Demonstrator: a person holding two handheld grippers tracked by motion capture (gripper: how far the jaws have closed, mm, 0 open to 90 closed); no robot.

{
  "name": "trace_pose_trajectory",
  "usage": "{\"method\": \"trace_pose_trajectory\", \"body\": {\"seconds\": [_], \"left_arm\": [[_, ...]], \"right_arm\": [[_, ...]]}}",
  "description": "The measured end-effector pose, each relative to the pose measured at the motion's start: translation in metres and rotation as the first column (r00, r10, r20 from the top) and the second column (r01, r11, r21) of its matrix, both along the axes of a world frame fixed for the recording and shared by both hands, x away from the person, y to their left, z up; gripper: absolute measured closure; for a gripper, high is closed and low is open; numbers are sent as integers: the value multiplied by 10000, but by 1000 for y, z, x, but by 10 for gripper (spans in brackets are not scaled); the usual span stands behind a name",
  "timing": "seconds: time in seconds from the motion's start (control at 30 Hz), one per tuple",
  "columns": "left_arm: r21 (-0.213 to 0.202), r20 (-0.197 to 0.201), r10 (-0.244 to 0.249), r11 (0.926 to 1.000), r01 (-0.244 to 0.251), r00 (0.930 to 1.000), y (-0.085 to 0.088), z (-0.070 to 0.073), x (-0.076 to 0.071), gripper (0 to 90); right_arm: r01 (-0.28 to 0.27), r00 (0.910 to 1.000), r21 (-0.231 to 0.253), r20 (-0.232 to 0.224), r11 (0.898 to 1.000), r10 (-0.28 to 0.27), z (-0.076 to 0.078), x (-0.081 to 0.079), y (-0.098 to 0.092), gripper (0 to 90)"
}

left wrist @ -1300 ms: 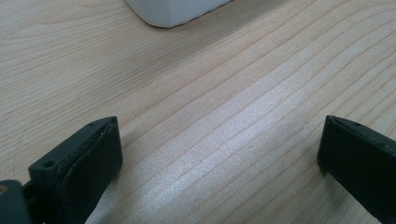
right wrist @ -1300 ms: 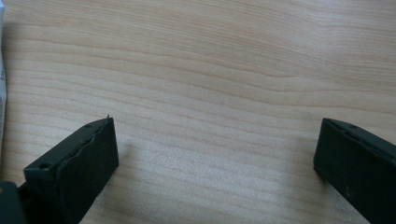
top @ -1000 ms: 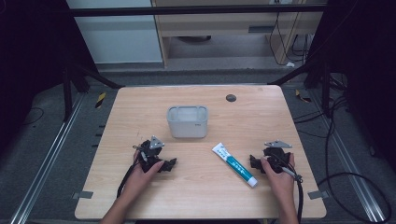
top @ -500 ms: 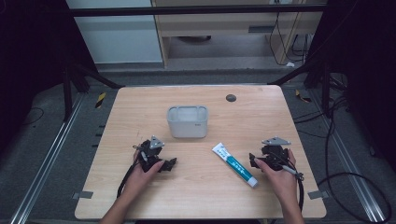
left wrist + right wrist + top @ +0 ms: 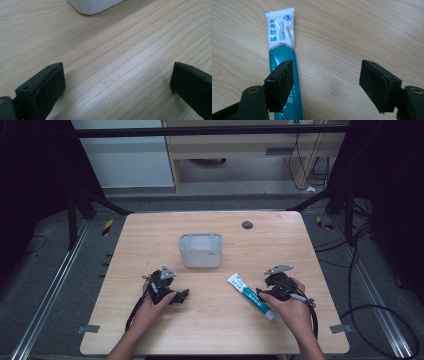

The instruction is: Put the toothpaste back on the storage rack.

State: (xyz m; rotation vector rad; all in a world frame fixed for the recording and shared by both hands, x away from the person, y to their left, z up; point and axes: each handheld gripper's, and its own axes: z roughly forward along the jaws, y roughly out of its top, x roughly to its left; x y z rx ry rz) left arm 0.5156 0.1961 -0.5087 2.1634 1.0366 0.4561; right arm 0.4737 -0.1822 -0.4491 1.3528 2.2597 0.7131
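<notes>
A white and teal toothpaste tube (image 5: 251, 297) lies flat on the wooden table (image 5: 215, 332), right of centre. My right gripper (image 5: 267, 289) stands open just to the tube's right; in the right gripper view its left jaw hangs over the tube (image 5: 280, 50) and the right jaw is over bare wood, with the gap (image 5: 327, 83) between them empty. A grey-white plastic box (image 5: 200, 250) sits mid-table. My left gripper (image 5: 175, 295) is open at the front left, low over bare wood (image 5: 117, 80), and the box's corner (image 5: 95, 5) shows at the top of its view.
A small dark round hole (image 5: 247, 225) marks the table's far right part. Black cables trail from both grippers toward the front edge. Metal rails and floor cables run on both sides of the table.
My right gripper has shifted a little to the left, toward the toothpaste tube. The left gripper and the box have stayed in place.
</notes>
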Motion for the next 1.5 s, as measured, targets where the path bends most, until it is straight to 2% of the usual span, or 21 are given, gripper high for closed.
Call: {"method": "trace_pose_trajectory", "body": {"seconds": [0.27, 0.47, 0.73, 1.1, 1.23, 1.33, 1.5], "left_arm": [[2, 4, 0, 10000, 0, 10000, 0, 0, 0, 0], [-2, 4, -1, 10000, 1, 10000, 0, 0, 0, 0], [0, 4, 0, 10000, 0, 10000, 0, 0, 0, 0], [-12, 4, -6, 10000, 6, 10000, 0, 0, 0, 0], [-15, 11, -6, 10000, 6, 10000, 0, 0, 1, 0], [-19, 7, -11, 10000, 11, 10000, -1, 0, 1, 0], [-22, 7, -8, 10000, 8, 10000, -1, 0, 1, 0]], "right_arm": [[-460, 9983, -333, -375, 9984, 447, 9, 3, 11, 328], [-818, 9945, -608, -712, 9948, 774, 14, 9, 22, 398], [-1156, 9892, -529, -972, 9919, 1101, 15, 16, 33, 466], [-1285, 9844, -498, -1272, 9905, 1214, 11, 23, 47, 508], [-1340, 9824, -517, -1378, 9896, 1259, 10, 25, 50, 523], [-1372, 9800, -438, -1511, 9896, 1292, 9, 28, 52, 570], [-1402, 9775, -452, -1654, 9891, 1310, 7, 31, 53, 572]]}}
